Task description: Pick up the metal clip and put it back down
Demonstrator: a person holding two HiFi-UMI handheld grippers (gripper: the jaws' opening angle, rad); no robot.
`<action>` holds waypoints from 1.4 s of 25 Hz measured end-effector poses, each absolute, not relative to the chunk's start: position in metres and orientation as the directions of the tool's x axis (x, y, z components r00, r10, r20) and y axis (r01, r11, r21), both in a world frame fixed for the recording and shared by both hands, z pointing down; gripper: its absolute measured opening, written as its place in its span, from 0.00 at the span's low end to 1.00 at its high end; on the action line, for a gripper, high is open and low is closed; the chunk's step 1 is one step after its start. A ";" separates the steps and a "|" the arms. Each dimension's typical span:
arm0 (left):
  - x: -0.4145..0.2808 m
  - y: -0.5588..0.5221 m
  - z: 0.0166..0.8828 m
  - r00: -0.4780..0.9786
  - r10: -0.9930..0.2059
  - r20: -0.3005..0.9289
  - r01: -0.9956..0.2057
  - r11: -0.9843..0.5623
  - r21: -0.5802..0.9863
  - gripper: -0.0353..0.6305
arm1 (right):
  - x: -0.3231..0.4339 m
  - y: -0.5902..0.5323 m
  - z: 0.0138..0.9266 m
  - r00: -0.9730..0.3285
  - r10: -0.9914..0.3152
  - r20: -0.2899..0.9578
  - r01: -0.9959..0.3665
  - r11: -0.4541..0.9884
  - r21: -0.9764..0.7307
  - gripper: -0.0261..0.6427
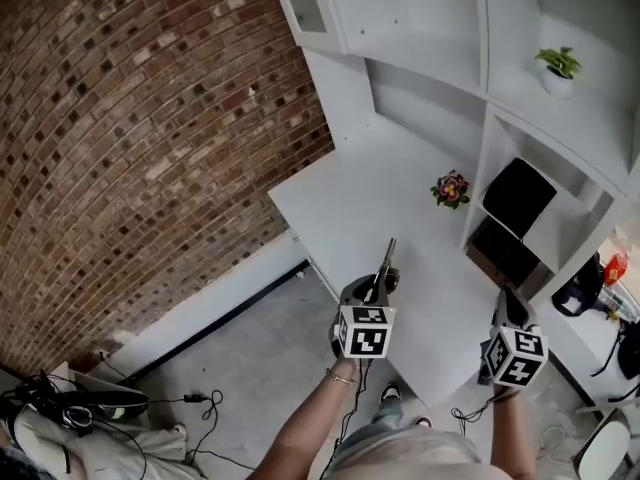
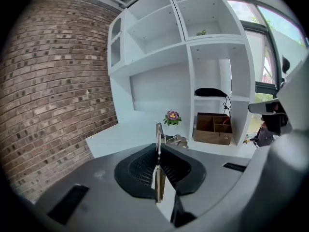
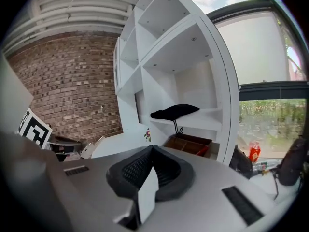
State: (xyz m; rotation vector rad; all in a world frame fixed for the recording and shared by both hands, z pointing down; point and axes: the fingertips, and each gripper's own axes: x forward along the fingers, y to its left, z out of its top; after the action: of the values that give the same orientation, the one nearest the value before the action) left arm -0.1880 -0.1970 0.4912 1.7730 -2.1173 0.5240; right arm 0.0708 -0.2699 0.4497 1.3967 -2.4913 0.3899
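1. left gripper view shows the left tongs [image 2: 159, 151] closed on the thin silver metal clip [image 2: 158, 132]. the clip stands upright between the pads, seemingly held above the white table [image 2: 130, 137] for putting down.
2. the right tongs [image 3: 150, 151] are closed, empty, idle beside them.
3. ahead of the tongs is a white shelf unit [image 2: 193, 57], and to their left a brown brick wall [image 2: 53, 81].

Inventory by count:
- Hand-held grey two-jaw grippers: two, the left gripper [image 1: 386, 280] and the right gripper [image 1: 505, 308].
- Slim metal clip [image 1: 389, 255]: one.
- Small pot of pink-and-purple flowers [image 1: 451, 189]: one.
- Green leafy plant in a white pot [image 1: 558, 68]: one.
- Brown compartmented box [image 2: 214, 128]: one.
- Black soft item on a shelf [image 1: 520, 196]: one.
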 end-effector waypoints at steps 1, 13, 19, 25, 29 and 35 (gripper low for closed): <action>-0.186 -0.206 0.493 -0.154 -0.864 0.479 -0.988 0.133 -0.078 0.09 | 0.076 -0.272 0.452 -0.490 -0.796 0.356 -0.867 0.486 -0.106 0.04; -0.176 -0.307 0.521 0.008 -0.832 0.555 -0.940 -0.195 -0.279 0.09 | 0.108 -0.295 0.486 -0.321 -0.844 0.430 -0.947 0.300 -0.119 0.04; -0.173 -0.349 0.542 0.060 -0.805 0.590 -0.835 -0.364 -0.412 0.09 | 0.119 -0.297 0.503 -0.254 -0.847 0.467 -0.967 0.230 -0.109 0.04; -0.163 -0.375 0.572 0.104 -0.766 0.635 -0.732 -0.491 -0.472 0.09 | 0.133 -0.290 0.523 -0.196 -0.836 0.512 -0.981 0.176 -0.088 0.04; -0.154 -0.385 0.593 0.120 -0.745 0.656 -0.643 -0.562 -0.520 0.09 | 0.143 -0.282 0.539 -0.157 -0.823 0.546 -0.988 0.136 -0.079 0.04; -0.142 -0.396 0.616 0.140 -0.739 0.659 -0.541 -0.614 -0.575 0.09 | 0.151 -0.273 0.553 -0.118 -0.809 0.577 -0.993 0.094 -0.071 0.04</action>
State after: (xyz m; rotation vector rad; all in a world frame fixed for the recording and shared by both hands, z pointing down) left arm -0.1421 -0.3963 0.6160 2.5127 -1.4361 1.6704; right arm 0.1512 -0.2731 0.5535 1.7678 -1.9878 0.6395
